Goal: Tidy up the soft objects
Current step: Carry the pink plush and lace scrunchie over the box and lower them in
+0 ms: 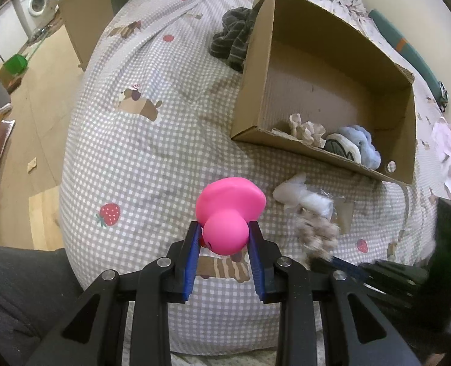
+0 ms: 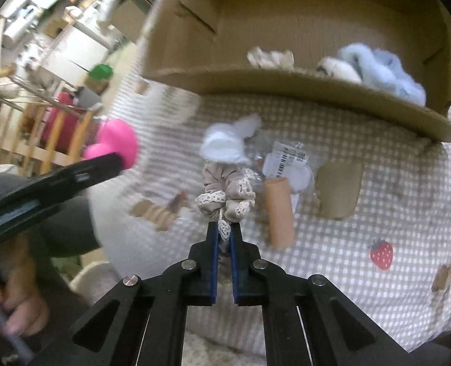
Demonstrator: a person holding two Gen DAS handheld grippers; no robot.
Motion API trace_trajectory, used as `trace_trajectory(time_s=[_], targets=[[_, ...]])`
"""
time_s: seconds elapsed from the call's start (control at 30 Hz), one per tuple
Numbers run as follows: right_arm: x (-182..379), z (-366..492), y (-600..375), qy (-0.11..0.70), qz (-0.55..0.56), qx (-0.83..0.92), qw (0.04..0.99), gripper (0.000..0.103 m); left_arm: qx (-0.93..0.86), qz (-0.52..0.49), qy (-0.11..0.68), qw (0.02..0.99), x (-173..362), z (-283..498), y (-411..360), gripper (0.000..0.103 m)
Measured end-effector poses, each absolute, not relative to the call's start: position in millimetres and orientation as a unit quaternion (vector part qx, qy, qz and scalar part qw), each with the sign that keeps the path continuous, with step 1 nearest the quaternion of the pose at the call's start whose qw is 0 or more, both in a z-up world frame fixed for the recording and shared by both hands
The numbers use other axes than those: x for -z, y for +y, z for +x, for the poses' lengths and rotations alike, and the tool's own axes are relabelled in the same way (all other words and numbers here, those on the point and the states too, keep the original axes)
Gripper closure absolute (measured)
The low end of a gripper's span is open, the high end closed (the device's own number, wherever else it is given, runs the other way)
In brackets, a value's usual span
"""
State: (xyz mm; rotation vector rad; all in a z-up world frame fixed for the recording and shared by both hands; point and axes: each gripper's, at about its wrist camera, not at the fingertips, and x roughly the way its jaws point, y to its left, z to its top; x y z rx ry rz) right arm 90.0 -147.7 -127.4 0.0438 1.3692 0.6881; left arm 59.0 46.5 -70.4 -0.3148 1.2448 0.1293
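Nearest to the right wrist camera, the right gripper (image 2: 224,231) is pressed together on a beige scrunchie (image 2: 227,193) with lace edge, which lies on the checked bed cover (image 1: 140,164). Beside it, the left gripper (image 1: 225,235) pinches a pink rubber duck (image 1: 229,210) at its head, above the cover. Just behind the scrunchie lies a white soft piece (image 2: 225,143). Farther back, the cardboard box (image 1: 326,70) holds a light blue fluffy item (image 1: 362,146) and a beige one (image 1: 306,129). Behind the box lies a dark striped cloth (image 1: 234,39)
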Motion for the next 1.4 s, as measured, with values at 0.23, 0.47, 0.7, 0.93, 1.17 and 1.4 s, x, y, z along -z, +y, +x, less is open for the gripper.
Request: trace_trajectory(time_s=[0.23,0.47,0.7,0.93,1.17,1.4], targets=[[94,70,-188,0.584,0.077,-0.355,0.726,0.094,-0.068,-0.137,0.575,0.804,70,60,44,0.076],[81,82,-209,0.569,0.096,-0.337,0.744,0.094,-0.063,-0.111,0.569,0.812,68,60,31,0.076],[78,87,-215,0.568,0.095,-0.323,0.751,0.094,-0.064,-0.091,0.562,0.819,64,56,26,0.076],[72,89,-217,0.552,0.106,-0.317,0.764,0.094,-0.070,-0.098,0.559,0.820,61,54,29,0.076],[16,98,-248,0.486,0.156,-0.308,0.803,0.094,-0.042,-0.098,0.515,0.850,-4,65,21,0.076],[-25,126,-273,0.440,0.184,-0.287,0.831,0.094,-0.019,-0.073,0.479,0.875,-43,94,6,0.076]])
